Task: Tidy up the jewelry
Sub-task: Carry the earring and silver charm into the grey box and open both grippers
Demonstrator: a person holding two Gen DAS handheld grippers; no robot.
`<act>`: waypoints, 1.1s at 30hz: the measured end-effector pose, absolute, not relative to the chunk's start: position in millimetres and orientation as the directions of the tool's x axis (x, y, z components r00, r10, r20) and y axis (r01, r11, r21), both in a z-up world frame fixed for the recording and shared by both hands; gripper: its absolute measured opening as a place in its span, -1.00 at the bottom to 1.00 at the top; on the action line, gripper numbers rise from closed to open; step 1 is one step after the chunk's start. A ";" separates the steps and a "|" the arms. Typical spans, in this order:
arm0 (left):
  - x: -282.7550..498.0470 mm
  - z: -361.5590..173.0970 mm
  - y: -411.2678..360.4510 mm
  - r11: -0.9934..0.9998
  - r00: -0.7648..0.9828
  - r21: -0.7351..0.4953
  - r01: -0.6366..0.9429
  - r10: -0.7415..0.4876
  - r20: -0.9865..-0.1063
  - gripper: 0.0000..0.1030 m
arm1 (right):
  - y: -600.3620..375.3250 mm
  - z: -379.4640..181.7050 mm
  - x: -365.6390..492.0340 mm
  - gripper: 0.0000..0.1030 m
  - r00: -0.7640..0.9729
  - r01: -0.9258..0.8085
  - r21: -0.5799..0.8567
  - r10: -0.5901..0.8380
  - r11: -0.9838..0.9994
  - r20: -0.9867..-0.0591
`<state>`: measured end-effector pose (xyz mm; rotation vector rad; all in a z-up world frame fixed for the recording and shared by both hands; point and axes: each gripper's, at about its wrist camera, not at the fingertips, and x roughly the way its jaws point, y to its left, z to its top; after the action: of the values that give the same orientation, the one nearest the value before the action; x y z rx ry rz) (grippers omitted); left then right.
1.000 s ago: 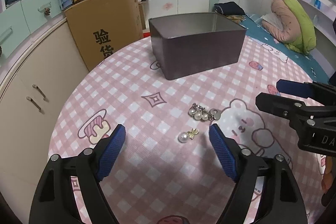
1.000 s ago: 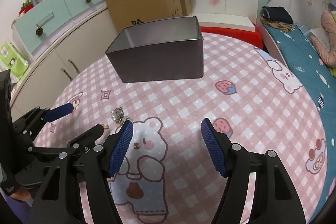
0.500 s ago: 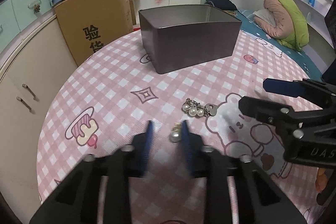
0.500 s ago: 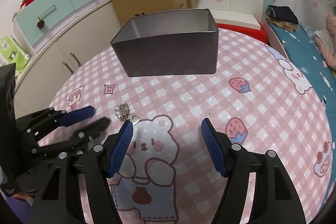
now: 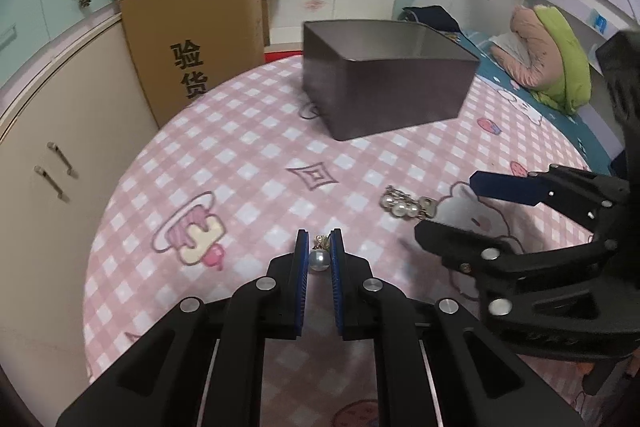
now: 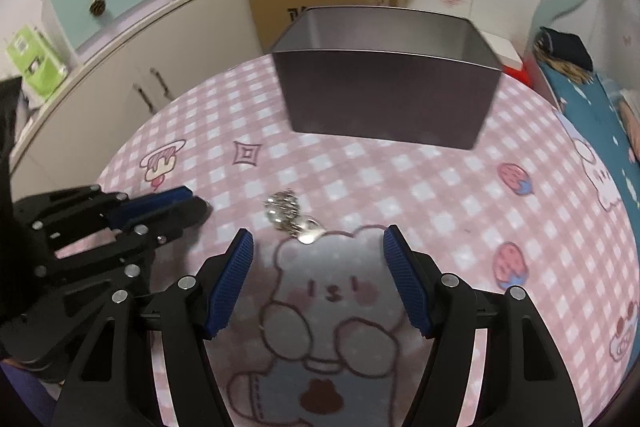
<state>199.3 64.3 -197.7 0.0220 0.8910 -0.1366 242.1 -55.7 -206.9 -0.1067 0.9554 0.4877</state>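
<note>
The left claw (image 5: pixel 319 247) has its blue pads pressed on a pearl earring (image 5: pixel 319 259) just above the pink checked bench (image 5: pixel 248 155), while the right claw (image 6: pixel 318 249) hangs wide open with nothing held. Going down in size: the dark tin box (image 6: pixel 386 95) stands at the far side, and a pearl cluster (image 6: pixel 290 213), perhaps a brooch, lies just ahead of the right claw
</note>
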 end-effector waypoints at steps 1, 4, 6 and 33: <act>198.5 -196.7 67.5 0.992 0.623 -0.038 0.121 -0.106 -0.775 -0.82 | -53.1 -207.4 242.8 0.27 0.477 -0.450 0.119 0.351 0.885 -0.806; 195.9 -194.2 74.6 0.994 0.630 -0.040 0.105 -0.098 -0.771 -0.82 | -44.3 -207.3 245.2 0.26 0.487 -0.466 0.095 0.345 0.880 -0.803; 195.6 -193.2 78.0 0.994 0.631 -0.042 0.097 -0.094 -0.770 -0.82 | -40.6 -207.3 247.3 0.23 0.487 -0.476 0.088 0.345 0.875 -0.802; 223.8 -123.2 53.1 0.960 0.676 -0.134 0.245 -0.268 -0.686 -0.82 | -93.6 -136.5 254.6 -0.73 0.587 -0.468 0.104 0.397 0.877 -0.705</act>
<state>223.8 53.1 -123.2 -0.0317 0.7764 -0.2887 254.6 -93.6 -136.5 -0.0962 0.7971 0.5051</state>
